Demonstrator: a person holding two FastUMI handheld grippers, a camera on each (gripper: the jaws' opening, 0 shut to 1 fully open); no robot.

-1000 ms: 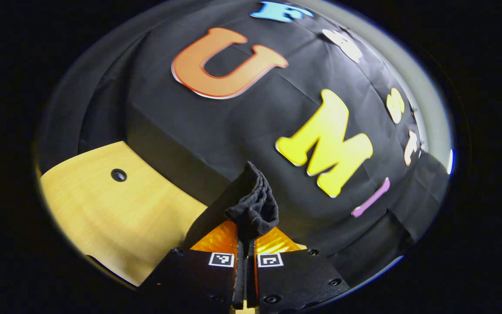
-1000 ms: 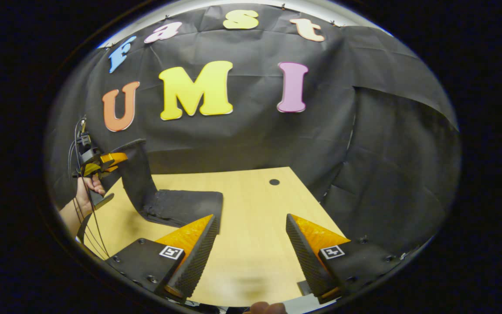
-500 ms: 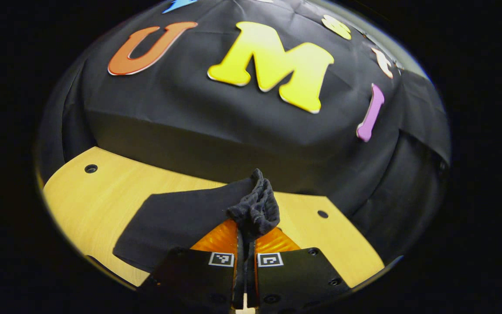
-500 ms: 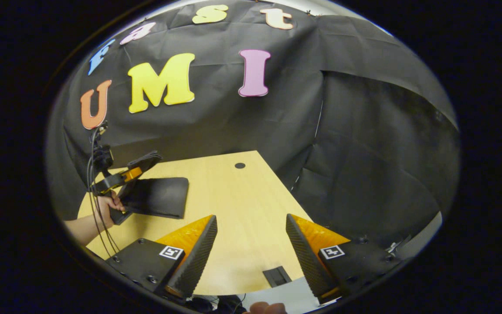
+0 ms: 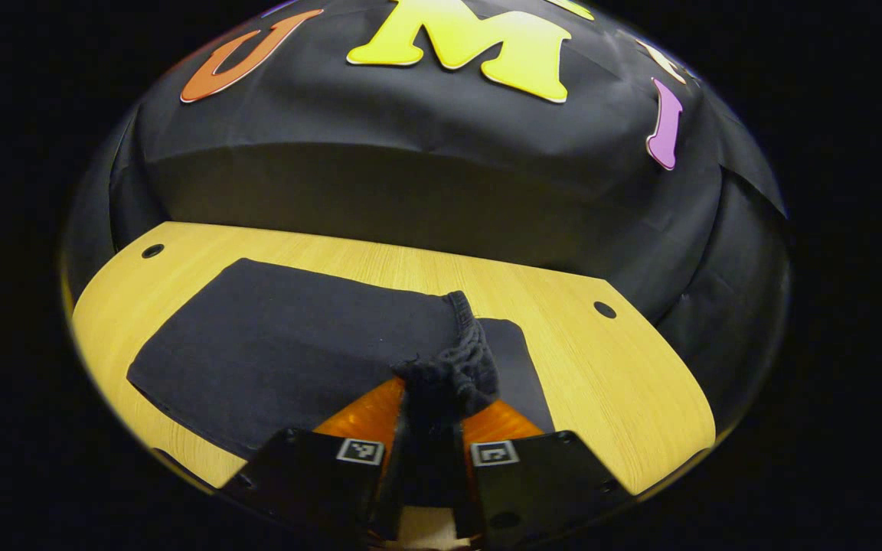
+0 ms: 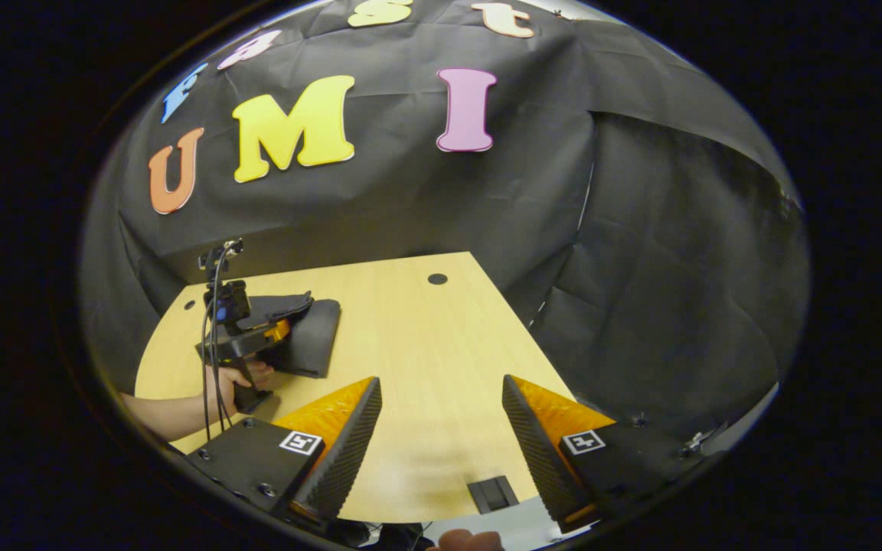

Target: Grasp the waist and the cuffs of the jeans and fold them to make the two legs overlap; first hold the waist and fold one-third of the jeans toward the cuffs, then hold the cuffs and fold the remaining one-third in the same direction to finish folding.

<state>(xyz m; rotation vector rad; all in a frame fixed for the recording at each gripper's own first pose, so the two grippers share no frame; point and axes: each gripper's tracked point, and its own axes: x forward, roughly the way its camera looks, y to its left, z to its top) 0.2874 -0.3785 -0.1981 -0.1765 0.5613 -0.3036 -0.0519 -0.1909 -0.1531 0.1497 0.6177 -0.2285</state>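
The black jeans point(image 5: 280, 360) lie folded flat on the wooden table point(image 5: 617, 383). My left gripper point(image 5: 429, 405) is shut on a bunched end of the jeans point(image 5: 449, 371), held low over the folded stack, its top layer running left from the grip. In the right gripper view, the left gripper point(image 6: 249, 337) and the hand point(image 6: 246, 376) holding it are at the far left, with the jeans point(image 6: 315, 337) under it. My right gripper point(image 6: 441, 428) stands open over bare table near the front edge, well right of the jeans, nothing between its fingers.
The table point(image 6: 410, 337) has round holes point(image 5: 604, 309) near its back corners. A small black block point(image 6: 493, 493) sits at the front edge beneath my right gripper. Black cloth walls close in the back and right. A cable point(image 6: 211, 360) hangs from the left gripper.
My left gripper has swung down from high in the air, carrying the end of the jeans over and laying it onto the folded stack. The right gripper stayed open, shifting only slightly.
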